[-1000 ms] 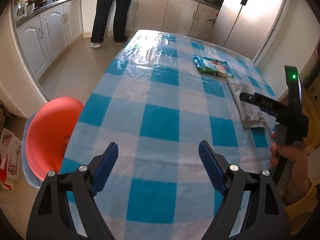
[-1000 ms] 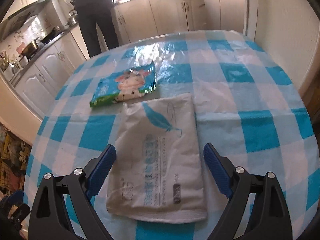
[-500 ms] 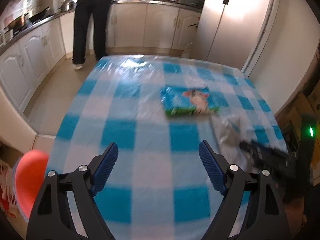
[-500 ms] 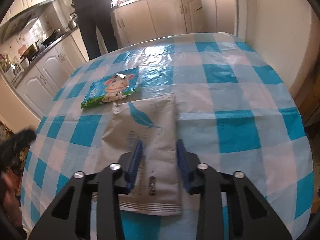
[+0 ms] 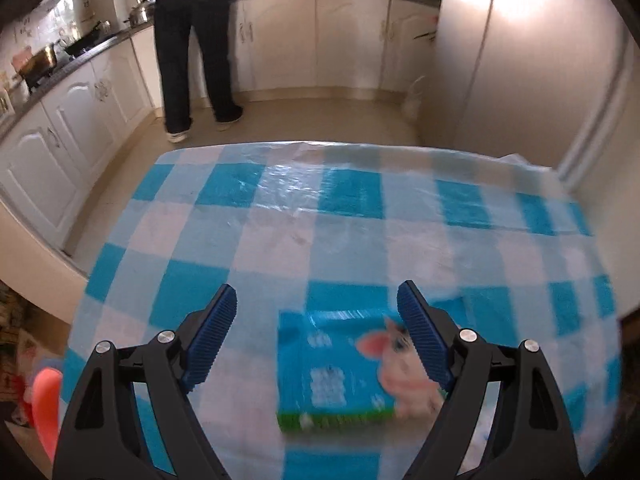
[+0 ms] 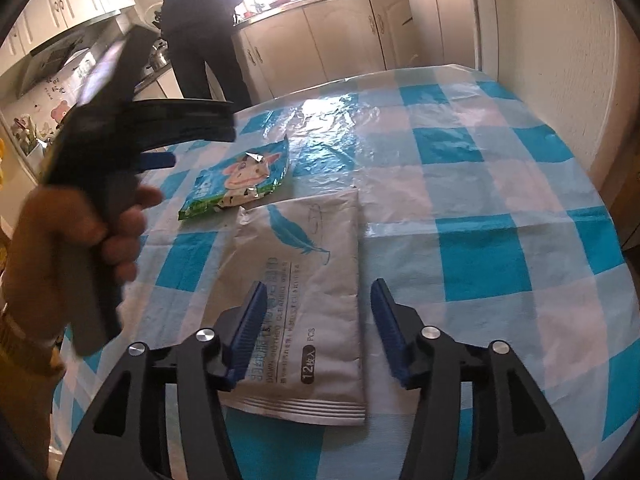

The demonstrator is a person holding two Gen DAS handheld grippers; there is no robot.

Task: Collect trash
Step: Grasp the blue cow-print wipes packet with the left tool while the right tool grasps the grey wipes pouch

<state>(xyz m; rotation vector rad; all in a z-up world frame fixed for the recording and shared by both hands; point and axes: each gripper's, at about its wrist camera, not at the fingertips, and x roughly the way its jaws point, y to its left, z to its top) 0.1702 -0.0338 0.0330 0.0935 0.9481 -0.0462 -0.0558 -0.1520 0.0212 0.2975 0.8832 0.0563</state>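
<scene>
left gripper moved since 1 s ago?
Yes. The left gripper has swung right and forward over the checkered table: the cow-print wrapper, earlier far off to its right, now lies between its open fingers.

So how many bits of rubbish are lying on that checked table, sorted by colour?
Blue and green plastic wrapper with a cartoon cow: 1
Grey flat wipes packet with a blue feather print: 1
Total: 2, both lying flat on the blue and white checked tablecloth, with neither pair of tongs gripping anything.
</scene>
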